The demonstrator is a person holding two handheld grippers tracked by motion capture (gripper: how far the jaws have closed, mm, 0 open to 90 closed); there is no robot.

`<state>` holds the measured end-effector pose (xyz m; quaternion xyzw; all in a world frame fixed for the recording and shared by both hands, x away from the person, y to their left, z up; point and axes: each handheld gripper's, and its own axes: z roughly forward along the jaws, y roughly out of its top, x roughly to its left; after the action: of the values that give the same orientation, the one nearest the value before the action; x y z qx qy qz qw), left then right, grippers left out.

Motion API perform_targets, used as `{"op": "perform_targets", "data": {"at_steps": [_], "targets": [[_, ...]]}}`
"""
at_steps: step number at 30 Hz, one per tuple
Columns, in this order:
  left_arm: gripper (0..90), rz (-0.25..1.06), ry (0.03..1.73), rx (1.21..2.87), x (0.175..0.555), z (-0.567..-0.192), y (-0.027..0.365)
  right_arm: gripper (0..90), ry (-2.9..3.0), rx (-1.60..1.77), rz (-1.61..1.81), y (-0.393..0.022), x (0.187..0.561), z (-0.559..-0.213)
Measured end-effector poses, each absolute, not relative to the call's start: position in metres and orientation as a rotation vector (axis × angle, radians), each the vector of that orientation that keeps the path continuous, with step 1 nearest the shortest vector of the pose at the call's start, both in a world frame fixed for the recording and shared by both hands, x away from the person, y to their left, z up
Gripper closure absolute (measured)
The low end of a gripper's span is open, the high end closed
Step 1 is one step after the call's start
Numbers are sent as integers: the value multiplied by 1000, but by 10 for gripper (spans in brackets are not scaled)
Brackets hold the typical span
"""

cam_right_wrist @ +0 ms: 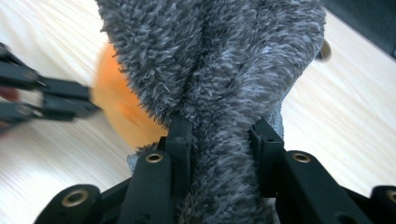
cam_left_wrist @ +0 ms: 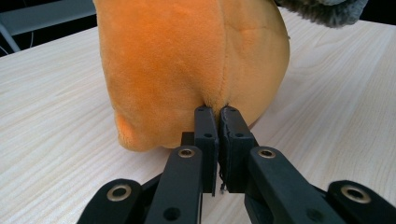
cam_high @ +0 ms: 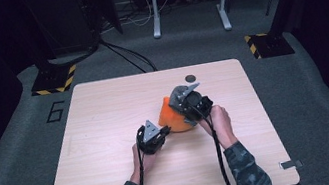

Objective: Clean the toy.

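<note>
High view: left claw (cam_high: 165, 131) pinches orange plush (cam_high: 173, 119) on the tabletop (cam_high: 105, 112); right claw (cam_right_wrist: 219, 140) clamps the grey fleece cloth (cam_right_wrist: 219, 60) draped over it.

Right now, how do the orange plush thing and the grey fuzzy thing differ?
The orange plush has short, smooth pile; the grey fuzzy piece is shaggy. The orange plush rests on the table, pinched by the left tongs; the grey piece is bunched in the right tongs. Both are soft fabric.
</note>
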<state>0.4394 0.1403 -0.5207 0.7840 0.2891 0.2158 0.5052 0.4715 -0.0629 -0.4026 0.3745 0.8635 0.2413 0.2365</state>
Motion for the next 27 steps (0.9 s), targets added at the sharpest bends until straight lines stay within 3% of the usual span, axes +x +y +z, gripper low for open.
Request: {"op": "perform_targets", "data": {"at_steps": [6,27], "targets": [[866,524,702,1897,440,-521,141,659,2357,999,650,-49,471,-405],[886,530,724,1885,441,-521,142,661,2351,1250,594,-96,487,-440]]}}
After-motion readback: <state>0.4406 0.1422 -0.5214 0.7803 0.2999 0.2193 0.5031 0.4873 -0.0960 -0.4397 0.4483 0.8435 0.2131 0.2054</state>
